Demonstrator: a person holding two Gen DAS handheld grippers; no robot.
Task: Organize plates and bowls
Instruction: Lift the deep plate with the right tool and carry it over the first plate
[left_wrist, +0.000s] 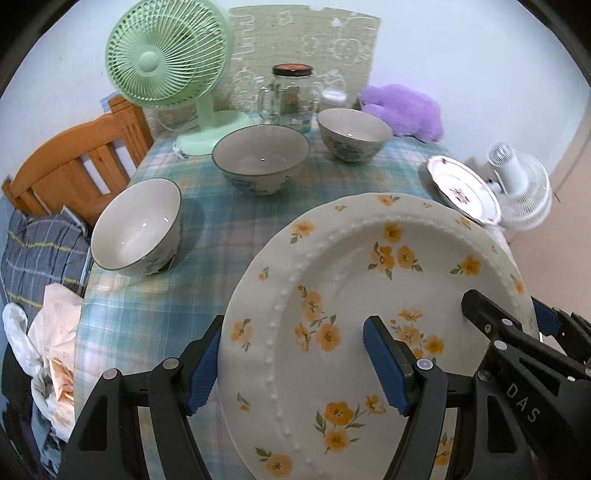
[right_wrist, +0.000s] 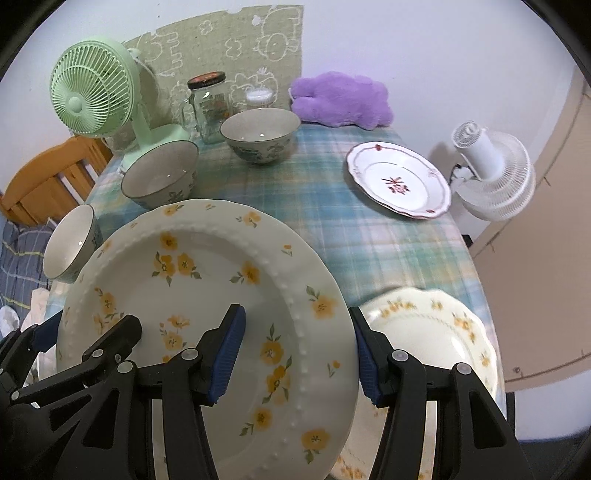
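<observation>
We hold the yellow-flower plate (left_wrist: 369, 295) up off the surface (right_wrist: 332, 229) with both tools. Our left hand-held gripper (left_wrist: 295, 365) pinches its left rim, and our right hand-held gripper (right_wrist: 299, 350) pinches its right rim. Another flowery plate (right_wrist: 436, 332) lies under it. Three bowls (left_wrist: 260, 158) and a red-trimmed plate (right_wrist: 399, 181) sit farther back.

A lived-in home, likely a bedroom corner. The landmark is a surface (right_wrist: 332, 236) under a blue plaid cloth. At its far edge stand a green fan (left_wrist: 166, 66), a glass jar (left_wrist: 291, 96) and a purple plush toy (right_wrist: 340, 98). Left of it are a wooden bedframe (left_wrist: 70, 166) and rumpled bedding (left_wrist: 33, 251).
</observation>
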